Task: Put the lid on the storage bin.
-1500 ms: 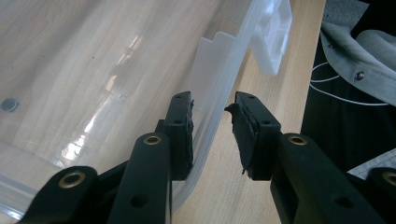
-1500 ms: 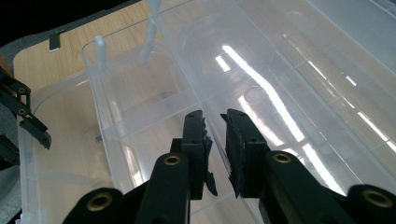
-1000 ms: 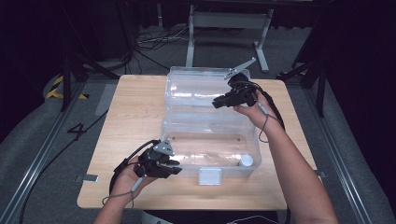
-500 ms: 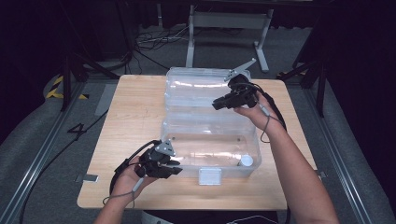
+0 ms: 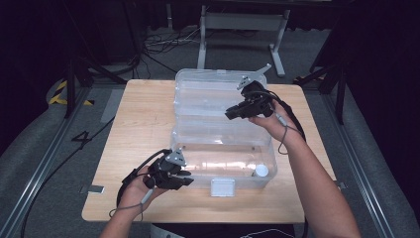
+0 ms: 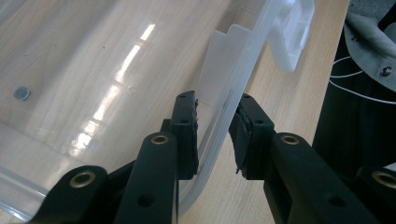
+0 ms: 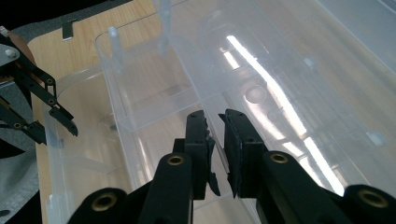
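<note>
A clear plastic box [image 5: 223,148] sits open on the wooden table [image 5: 143,119], its lid [image 5: 213,91] lying back behind it. My left gripper [image 5: 184,179] is at the box's front left corner. In the left gripper view its jaws are shut on the box's front rim [image 6: 217,128], one pad inside the wall and one outside. My right gripper [image 5: 232,113] reaches in from the right at the seam between box and lid. Its pads pinch the lid's near edge [image 7: 215,135]. A small white round piece [image 5: 261,170] lies in the box's front right corner.
A white latch [image 5: 222,187] hangs at the middle of the box's front wall and also appears as the latch [image 6: 294,32] past my left jaws. A small grey disc [image 6: 21,93] lies on the box floor. Bare wood lies left of the box. Cables and a metal stand are beyond the table.
</note>
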Action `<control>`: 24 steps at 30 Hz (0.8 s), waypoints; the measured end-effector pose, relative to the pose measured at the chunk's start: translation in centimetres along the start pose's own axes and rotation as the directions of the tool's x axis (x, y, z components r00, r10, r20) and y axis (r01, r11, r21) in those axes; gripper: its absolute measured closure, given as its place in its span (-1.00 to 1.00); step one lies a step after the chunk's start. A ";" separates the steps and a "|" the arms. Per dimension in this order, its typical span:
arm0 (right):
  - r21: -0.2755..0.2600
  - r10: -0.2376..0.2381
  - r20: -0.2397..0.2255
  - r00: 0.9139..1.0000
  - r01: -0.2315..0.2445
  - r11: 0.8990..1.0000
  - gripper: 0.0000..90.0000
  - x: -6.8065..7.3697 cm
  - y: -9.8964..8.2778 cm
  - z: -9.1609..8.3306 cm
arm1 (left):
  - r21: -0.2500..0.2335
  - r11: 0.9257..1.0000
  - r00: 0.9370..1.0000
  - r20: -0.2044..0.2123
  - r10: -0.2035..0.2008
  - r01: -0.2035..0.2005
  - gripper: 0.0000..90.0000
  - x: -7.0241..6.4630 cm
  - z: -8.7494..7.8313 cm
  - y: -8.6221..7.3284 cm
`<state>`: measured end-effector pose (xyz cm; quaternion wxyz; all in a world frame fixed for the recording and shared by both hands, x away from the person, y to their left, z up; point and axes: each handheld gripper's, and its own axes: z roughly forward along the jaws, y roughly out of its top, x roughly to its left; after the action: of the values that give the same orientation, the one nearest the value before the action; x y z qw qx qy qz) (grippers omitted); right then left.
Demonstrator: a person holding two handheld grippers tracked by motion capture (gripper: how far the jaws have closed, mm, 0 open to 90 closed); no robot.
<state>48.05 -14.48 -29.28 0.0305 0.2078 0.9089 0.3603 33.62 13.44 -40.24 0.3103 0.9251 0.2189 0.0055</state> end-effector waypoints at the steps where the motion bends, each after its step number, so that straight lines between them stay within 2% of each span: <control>1: 0.001 -0.005 -0.001 1.000 0.005 1.000 0.79 0.1 0.0 0.0 | 0.000 1.000 1.000 0.000 0.000 0.000 0.61 0.0 0.0 0.0; 24: 0.014 -0.029 -0.002 1.000 0.029 0.999 0.81 1.8 -0.5 -0.8 | 0.000 1.000 1.000 0.002 -0.003 0.003 0.61 0.0 0.0 0.0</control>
<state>46.06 -14.54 -28.85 0.0333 0.1945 0.9143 0.3537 33.63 13.44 -40.27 0.3106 0.9248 0.2199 0.0042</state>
